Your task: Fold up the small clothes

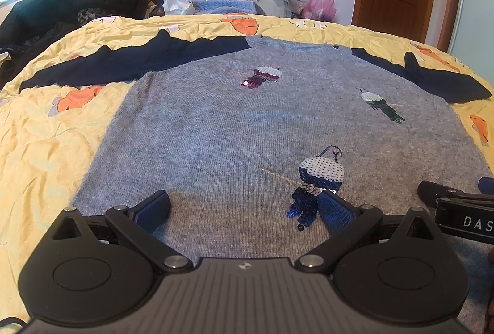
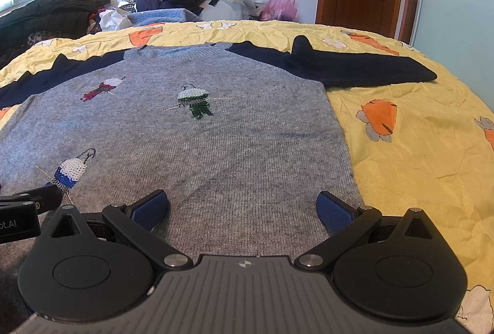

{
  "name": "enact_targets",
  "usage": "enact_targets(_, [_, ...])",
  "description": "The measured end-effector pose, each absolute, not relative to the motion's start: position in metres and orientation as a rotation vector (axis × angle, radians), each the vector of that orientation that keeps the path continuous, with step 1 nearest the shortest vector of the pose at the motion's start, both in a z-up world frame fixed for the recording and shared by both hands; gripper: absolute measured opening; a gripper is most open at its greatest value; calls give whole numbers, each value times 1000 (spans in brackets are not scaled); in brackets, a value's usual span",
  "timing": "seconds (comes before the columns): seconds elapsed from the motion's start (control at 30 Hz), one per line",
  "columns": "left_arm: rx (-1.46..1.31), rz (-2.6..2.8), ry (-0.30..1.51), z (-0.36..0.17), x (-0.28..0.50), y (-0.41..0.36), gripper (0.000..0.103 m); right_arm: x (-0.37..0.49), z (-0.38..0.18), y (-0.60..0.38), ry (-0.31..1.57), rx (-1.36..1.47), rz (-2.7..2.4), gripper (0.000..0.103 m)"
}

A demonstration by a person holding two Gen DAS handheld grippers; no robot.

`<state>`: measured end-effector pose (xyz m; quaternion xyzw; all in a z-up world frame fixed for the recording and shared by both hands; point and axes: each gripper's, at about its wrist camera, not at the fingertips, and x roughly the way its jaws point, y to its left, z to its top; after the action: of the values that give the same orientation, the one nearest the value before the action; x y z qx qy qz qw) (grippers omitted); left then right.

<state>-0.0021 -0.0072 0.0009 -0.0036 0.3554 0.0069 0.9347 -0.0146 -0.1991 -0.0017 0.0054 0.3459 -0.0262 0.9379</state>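
On the bed's yellow carrot-print sheet (image 2: pixel 401 167) a small grey sweater (image 1: pixel 234 130) lies flat, face up, its navy sleeves (image 2: pixel 355 68) spread out to either side and the neck toward the far edge. Both tools hover over the hem end: the left gripper (image 1: pixel 244 207) near the blue sequin figure (image 1: pixel 318 179), the right gripper (image 2: pixel 242 207) close to the sweater's right side edge, each with jaws spread wide and holding nothing. The folding looks not yet begun (the garment is only laid out). The next move probably calls for lowering onto a hem corner or a sleeve and pinching just the knit, not the sheet beneath.
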Motion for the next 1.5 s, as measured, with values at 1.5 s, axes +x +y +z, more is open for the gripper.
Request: enact_targets(1.5, [-10, 14, 726, 0, -3, -3, 103, -15, -2, -199, 705, 10, -54, 103])
